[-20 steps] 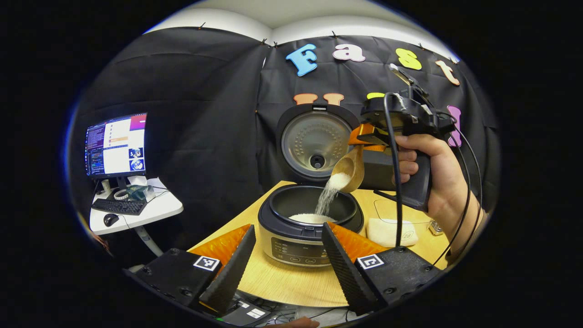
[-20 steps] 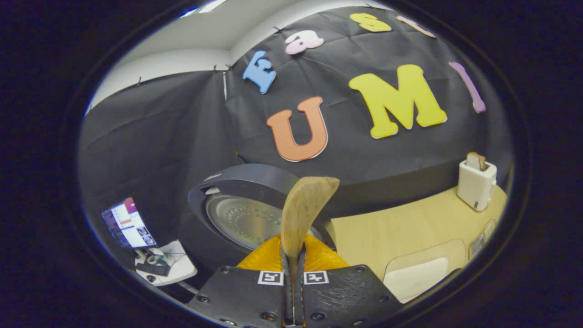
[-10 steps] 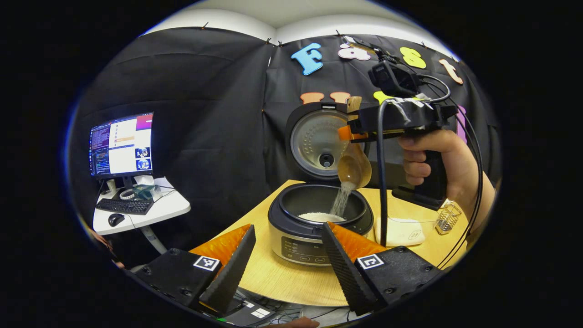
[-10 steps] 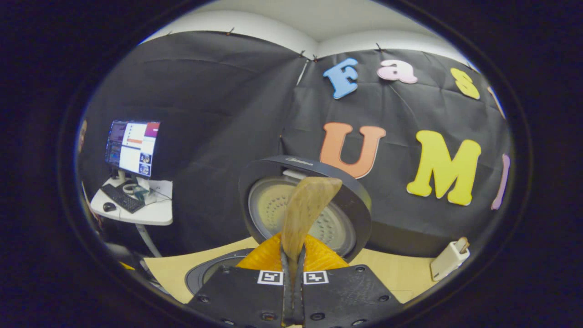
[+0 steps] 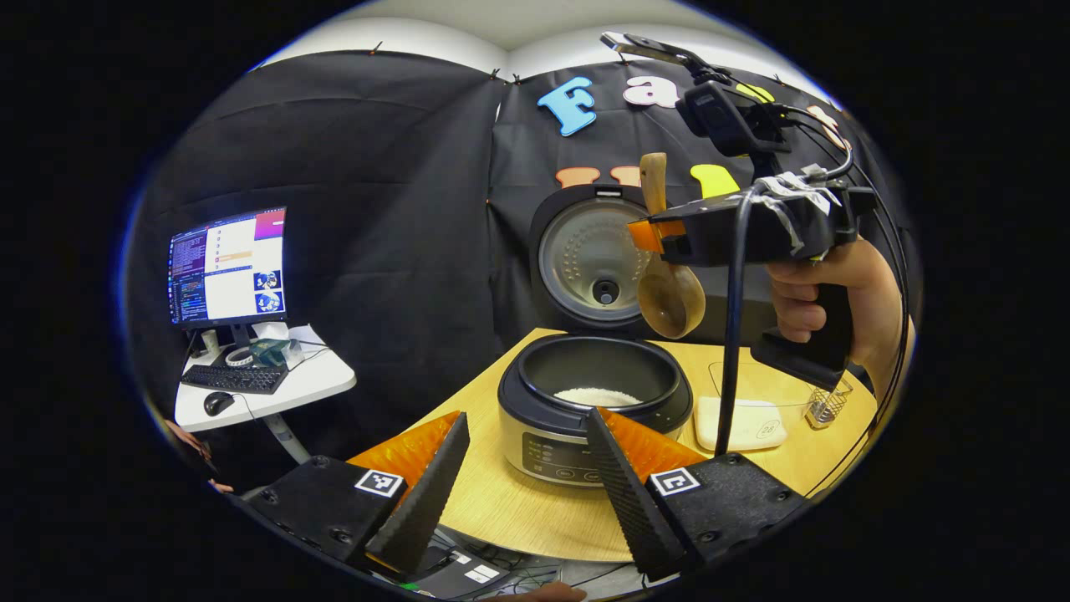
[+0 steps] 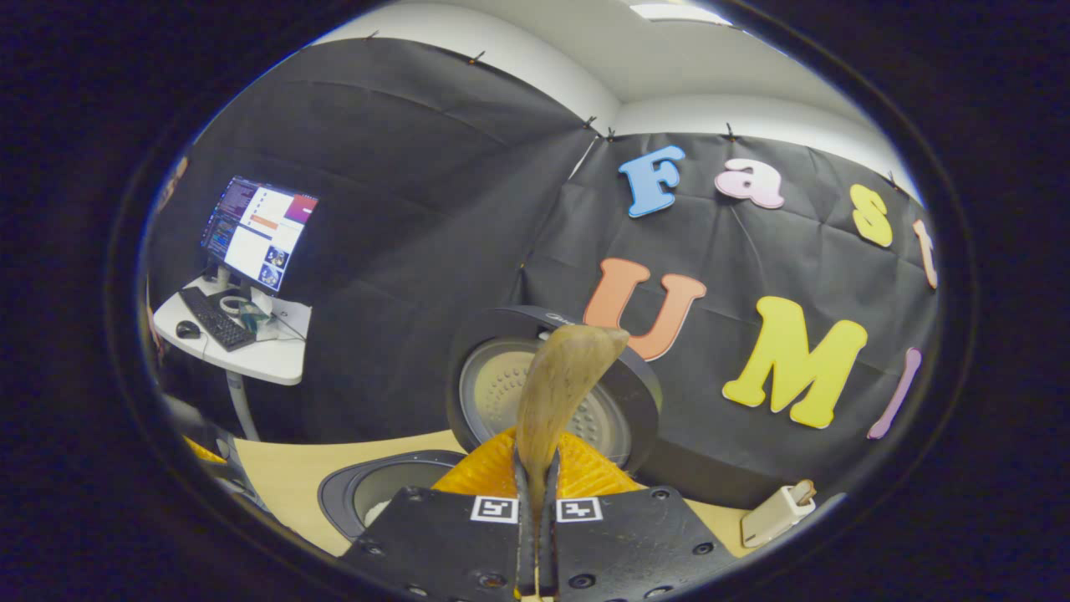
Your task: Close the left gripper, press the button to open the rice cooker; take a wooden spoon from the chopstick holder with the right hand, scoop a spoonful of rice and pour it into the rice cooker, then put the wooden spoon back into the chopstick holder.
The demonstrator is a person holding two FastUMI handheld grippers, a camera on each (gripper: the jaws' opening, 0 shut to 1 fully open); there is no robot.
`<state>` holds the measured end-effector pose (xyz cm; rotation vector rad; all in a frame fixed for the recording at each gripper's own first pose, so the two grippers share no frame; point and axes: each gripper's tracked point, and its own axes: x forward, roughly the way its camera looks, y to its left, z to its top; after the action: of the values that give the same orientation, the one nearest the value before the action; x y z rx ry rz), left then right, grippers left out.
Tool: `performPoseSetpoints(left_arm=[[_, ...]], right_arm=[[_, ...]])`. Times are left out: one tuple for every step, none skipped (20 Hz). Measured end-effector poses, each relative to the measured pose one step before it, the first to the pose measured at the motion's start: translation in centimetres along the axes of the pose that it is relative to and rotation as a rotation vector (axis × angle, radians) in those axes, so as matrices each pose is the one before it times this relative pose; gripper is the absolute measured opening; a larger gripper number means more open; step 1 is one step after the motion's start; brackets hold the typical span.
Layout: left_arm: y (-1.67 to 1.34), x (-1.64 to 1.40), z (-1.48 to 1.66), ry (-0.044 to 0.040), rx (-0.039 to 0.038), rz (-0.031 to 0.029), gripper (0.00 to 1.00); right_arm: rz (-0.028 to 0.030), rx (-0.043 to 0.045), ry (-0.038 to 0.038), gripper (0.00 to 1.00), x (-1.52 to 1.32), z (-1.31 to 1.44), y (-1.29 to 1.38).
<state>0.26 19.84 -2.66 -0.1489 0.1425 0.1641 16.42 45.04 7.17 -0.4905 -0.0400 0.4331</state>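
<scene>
cooker [image 5: 585, 418]: on table [image 5: 510, 506], lid [image 5: 589, 259] upright at back
rice [image 5: 597, 396]: in cooker pot
spoon [image 5: 669, 293]: above pot, R side, before lid
monitor [image 5: 227, 266]: far L on side desk [image 5: 292, 393], w/ keyboard [image 5: 230, 379]

Left tool [image 5: 522, 468]: fingers spread wide apart, nothing between them, pointing forward, held low. Right tool [image 5: 656, 234]: raised up and ahead of left tool, level, pointing left; fingers [image 6: 525, 502] pressed together on wooden spoon [image 5: 669, 288] handle. Hand [image 5: 823, 288] wrapped round right tool's pistol grip.
</scene>
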Motion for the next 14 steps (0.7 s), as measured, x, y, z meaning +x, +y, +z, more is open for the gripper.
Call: performPoseSetpoints(left_arm=[[-0.076, -0.032, 0.12, -0.00453, 0.00323, -0.00878, 0.92], [0.037, -0.031, 0.001, -0.00275, 0.00373, -0.00583, 0.92], [-0.079, -0.058, 0.088, -0.00174, 0.00289, -0.00319, 0.92], [-0.182, -0.037, 0.064, -0.00058, 0.00263, -0.00511, 0.92], [-0.109, -0.04, 0.133, -0.00189, 0.00174, -0.00471, 0.92], [-0.226, -0.031, 0.115, -0.00106, 0.00174, -0.0055, 0.92], [-0.181, 0.003, 0.076, -0.00123, 0.00006, -0.0049, 0.92], [-0.301, -0.07, 0.166, -0.00088, -0.00045, -0.00501, 0.92], [-0.268, 0.002, 0.088, -0.00059, -0.00143, -0.00459, 0.92], [-0.599, -0.006, 0.095, -0.00035, -0.00066, -0.00487, 0.92], [-0.49, 0.009, 0.05, -0.002, 0.00185, -0.00399, 0.92], [-0.423, 0.039, 0.1, -0.00213, 0.00206, -0.00263, 0.92], [-0.303, -0.105, 0.1, -0.00197, 0.00288, -0.00084, 0.92], [-0.172, -0.073, 0.067, -0.00239, 0.00327, -0.00188, 0.92]], right_arm=[[-0.01132, 0.01273, 0.00012, 0.02, -0.489, -0.157, -1.062], [-0.01368, 0.016, 0.00285, 0.02, -0.349, -0.362, -1.206], [-0.01133, 0.02309, -0.00251, 0.02, -0.491, -0.171, -1.322], [-0.01224, 0.02056, -0.0001, 0.02, -0.552, -0.258, -1.476], [-0.01931, 0.01939, 0.00247, 0.02, -0.493, -0.274, -1.65], [-0.02289, 0.0163, 0.00116, 0.02, -0.522, -0.43, -1.9], [-0.02535, 0.01264, -0.00224, 0.02, -0.466, -0.247, -2.0], [-0.03081, 0.01352, -0.00567, 0.02, -0.38, -0.304, -2.142], [-0.03588, 0.01031, -0.00362, 0.02, -0.272, -0.289, -2.353], [-0.04024, 0.01494, -0.00172, 0.02, -0.282, -0.413, -2.448], [-0.03446, 0.01564, 0.00265, 0.02, -0.272, -0.447, -2.434], [-0.03234, 0.01176, 0.01087, 0.02, -0.042, -0.751, -2.27], [-0.03381, 0.01164, 0.00926, 0.02, 0.007, -0.731, -2.266], [-0.03283, 0.00841, 0.00988, 0.02, 0.04, -0.929, -1.923]])
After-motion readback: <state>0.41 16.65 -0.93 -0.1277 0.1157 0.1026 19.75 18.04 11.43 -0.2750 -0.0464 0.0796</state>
